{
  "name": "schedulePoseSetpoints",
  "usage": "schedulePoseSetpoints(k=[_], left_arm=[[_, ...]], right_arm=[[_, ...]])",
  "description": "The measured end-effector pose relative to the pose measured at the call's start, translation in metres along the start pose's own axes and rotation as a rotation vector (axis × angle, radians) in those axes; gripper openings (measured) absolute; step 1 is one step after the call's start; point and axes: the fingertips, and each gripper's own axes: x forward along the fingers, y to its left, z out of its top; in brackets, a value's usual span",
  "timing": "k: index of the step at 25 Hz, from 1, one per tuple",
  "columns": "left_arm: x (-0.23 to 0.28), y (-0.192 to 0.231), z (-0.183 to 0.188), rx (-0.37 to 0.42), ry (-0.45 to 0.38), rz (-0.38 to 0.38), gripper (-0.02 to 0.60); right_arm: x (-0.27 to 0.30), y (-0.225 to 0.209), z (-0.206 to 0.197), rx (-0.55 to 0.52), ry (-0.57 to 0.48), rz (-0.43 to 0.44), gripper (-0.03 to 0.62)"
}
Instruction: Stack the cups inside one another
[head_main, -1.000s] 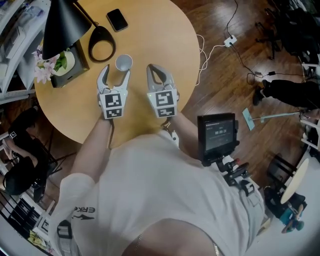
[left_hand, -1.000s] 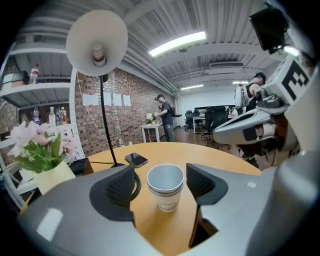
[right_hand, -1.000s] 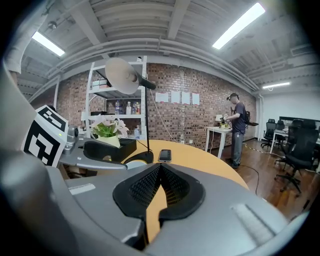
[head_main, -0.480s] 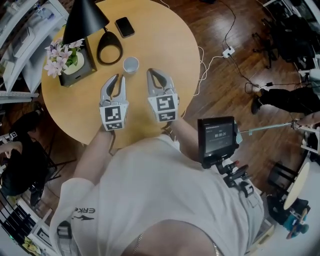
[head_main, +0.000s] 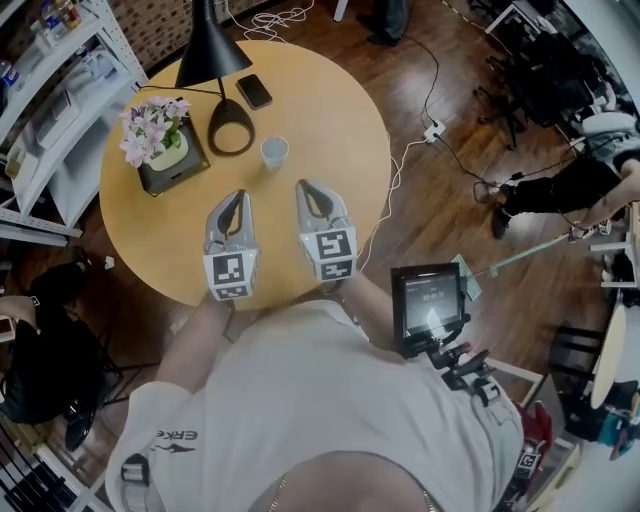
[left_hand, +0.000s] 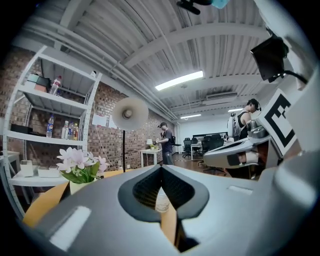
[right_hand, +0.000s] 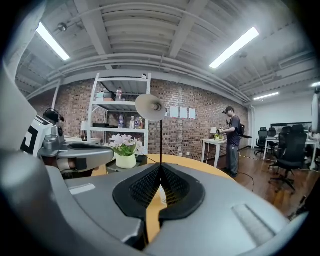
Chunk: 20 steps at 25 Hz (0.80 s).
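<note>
On table (head_main: 330, 110), cup (head_main: 274, 151) stands apart; left gripper (head_main: 237, 194) jaws just closed, empty; right gripper (head_main: 306, 186) jaws shut, empty.

Cup (head_main: 274, 151) — too small to tell single or nested; lamp (head_main: 212, 55) top cut off by edge

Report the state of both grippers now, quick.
Left gripper: closed, jaws have just been closing, nothing between them.
Right gripper: closed, holding nothing.
</note>
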Motion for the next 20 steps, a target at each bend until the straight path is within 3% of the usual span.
schedulePoseSetpoints(k=[9,20], left_arm=[[-0.085,-0.004,-0.002,-0.029,-0.006,-0.076,0.002],[-0.13,-0.036,-0.01,-0.035,0.012,-0.139,0.002]], right_arm=[[-0.075,0.059,-0.001,0.033,-0.023,-0.054,0.014],[-0.135,0.076,-0.011,0.03,-0.015,-0.049,0.014]])
